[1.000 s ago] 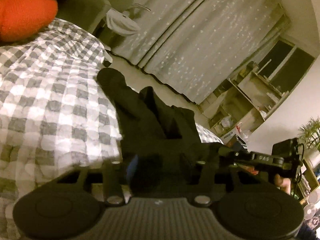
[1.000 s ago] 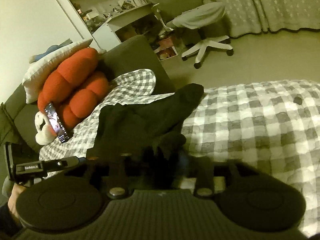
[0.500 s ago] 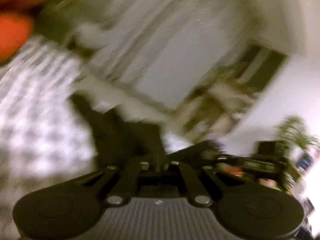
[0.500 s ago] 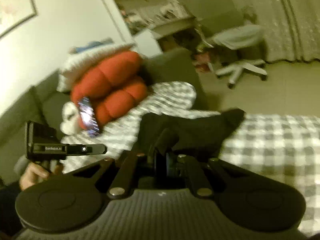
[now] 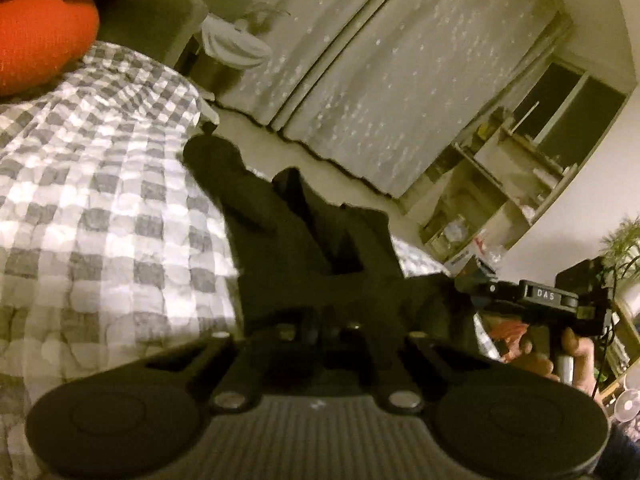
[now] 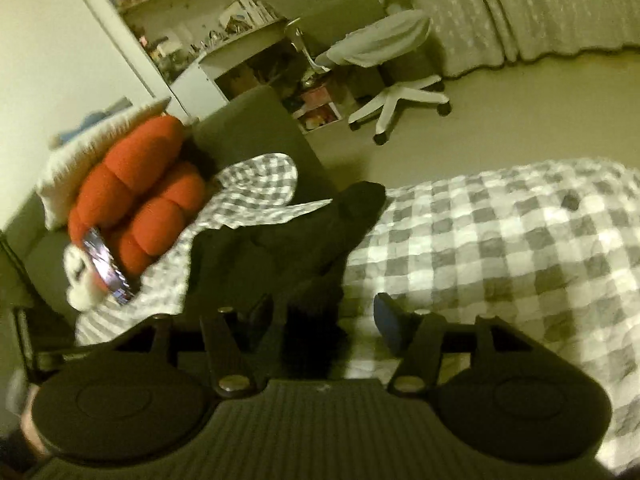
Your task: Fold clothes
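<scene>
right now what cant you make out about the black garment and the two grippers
- Left wrist view: left gripper fingertips merge with the black garment; no visible grip.
- Same view: right gripper tips hidden behind cloth.
- Right wrist view: right gripper jaws have just been opening; left finger lost against cloth.
- Garment's type unreadable: dark, bunched on the checkered cover.

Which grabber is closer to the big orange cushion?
Left, I think. The left gripper, shut on the black garment, is on the orange cushion side of it. The right gripper, jaws just opened, sits on the garment's far side, farther away.
</scene>
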Demonstrator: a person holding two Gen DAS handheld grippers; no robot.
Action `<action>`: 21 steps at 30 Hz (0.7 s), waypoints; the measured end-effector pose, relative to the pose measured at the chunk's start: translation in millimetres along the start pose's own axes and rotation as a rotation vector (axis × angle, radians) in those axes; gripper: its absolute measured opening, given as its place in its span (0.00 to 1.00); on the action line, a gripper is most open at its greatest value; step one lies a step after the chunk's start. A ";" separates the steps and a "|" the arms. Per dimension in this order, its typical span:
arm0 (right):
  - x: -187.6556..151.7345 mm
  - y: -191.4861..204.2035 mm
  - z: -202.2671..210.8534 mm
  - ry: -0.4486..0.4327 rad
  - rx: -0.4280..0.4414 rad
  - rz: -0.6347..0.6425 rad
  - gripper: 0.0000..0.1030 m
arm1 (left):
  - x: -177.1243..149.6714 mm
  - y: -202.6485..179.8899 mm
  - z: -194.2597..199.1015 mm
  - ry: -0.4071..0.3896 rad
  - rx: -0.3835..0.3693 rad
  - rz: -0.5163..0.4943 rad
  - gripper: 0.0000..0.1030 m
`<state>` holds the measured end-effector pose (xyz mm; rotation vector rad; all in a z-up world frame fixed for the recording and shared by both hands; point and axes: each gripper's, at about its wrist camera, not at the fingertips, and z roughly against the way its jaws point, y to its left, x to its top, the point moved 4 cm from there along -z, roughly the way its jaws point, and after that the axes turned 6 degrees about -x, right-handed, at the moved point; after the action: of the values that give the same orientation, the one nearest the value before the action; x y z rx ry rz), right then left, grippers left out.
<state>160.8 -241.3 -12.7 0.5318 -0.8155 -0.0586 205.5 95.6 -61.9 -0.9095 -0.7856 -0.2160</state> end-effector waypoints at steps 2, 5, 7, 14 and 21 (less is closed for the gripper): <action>-2.1 10.5 -4.0 0.028 0.032 0.040 0.47 | 3.1 -3.0 2.7 -0.020 -0.021 -0.005 0.00; -10.5 28.6 -19.8 0.063 -0.067 0.158 0.11 | 1.2 -4.6 -4.1 -0.003 -0.027 -0.015 0.00; -11.5 38.4 -15.8 0.026 -0.052 0.213 0.07 | -1.5 -2.7 -8.8 0.015 -0.021 -0.014 0.00; -7.5 43.2 4.4 -0.048 0.020 0.259 0.07 | 4.1 -2.4 3.8 -0.003 0.030 -0.027 0.12; -10.8 33.5 -3.2 -0.007 -0.004 0.222 0.15 | -2.3 4.9 -1.9 0.022 0.098 -0.010 0.38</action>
<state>150.6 -208.2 -6.0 0.4349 -0.8767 0.1427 207.1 96.8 -67.2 -0.8100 -0.7740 -0.1942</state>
